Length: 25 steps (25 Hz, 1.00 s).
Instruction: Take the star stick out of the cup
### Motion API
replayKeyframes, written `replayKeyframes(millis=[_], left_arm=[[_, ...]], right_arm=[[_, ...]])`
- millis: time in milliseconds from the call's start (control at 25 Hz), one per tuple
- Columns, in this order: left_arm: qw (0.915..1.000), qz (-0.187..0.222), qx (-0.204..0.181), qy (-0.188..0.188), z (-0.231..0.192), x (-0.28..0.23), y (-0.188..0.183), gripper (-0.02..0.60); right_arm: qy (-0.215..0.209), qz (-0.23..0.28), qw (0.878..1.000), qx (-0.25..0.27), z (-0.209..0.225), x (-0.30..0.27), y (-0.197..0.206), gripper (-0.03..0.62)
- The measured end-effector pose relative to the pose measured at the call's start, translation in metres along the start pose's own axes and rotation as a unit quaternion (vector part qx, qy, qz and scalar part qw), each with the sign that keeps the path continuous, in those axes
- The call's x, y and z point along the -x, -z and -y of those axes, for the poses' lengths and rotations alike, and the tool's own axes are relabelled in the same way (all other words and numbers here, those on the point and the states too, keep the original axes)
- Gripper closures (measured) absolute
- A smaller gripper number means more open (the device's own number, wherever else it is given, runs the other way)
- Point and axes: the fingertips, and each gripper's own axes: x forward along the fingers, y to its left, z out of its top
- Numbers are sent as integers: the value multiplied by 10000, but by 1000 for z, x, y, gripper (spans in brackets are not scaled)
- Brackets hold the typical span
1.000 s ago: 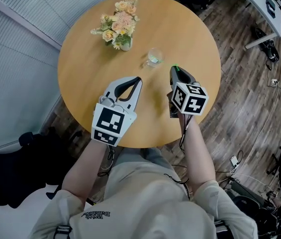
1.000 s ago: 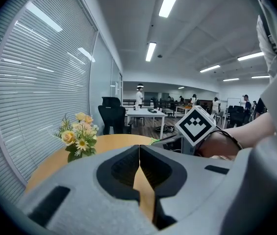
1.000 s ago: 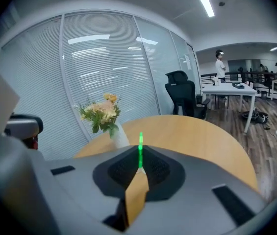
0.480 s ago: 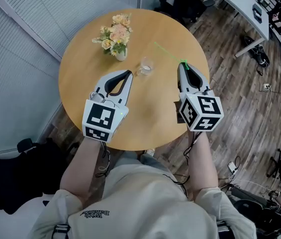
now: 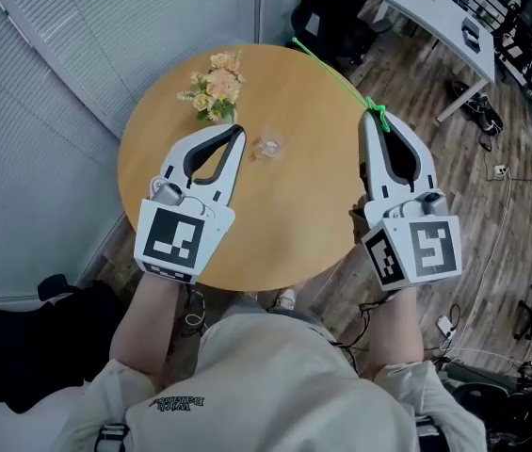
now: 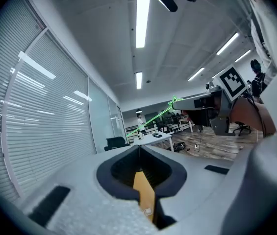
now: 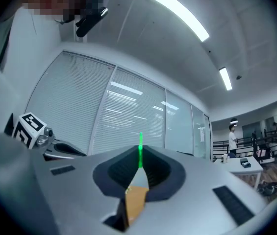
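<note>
star stick: a thin green line; its lower end is hidden between the closed fingers of the right gripper, and its star shape is too small to tell.
cup: small and clear; its inside is unreadable.
tabletop: the near edge is covered by the left gripper and the right gripper.

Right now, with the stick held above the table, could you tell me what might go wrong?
The right gripper pinches the thin star stick only at its jaw tips, near one end, so it might pivot or slip. Its long free end could sweep into the flowers or tip the cup.
</note>
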Motion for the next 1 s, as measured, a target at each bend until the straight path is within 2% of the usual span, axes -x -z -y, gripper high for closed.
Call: replayKeyframes(millis=[200,400,680,1000], left_arm=[[9992,406,2,-64,10,18,-45,558],[9979,651,35,-10,18,33,-65,558],[9967,787,172,129,38,42,-71,558],[9978,483,305,346,56,44,-42,558]], right_arm=[[108,257,9995,143,7,28,-26,556],[110,345,9992,181,13,52,-37,556],[206,243,9989,350,25,89,-38,556],[202,-69,9993,315,24,109,-12,556]])
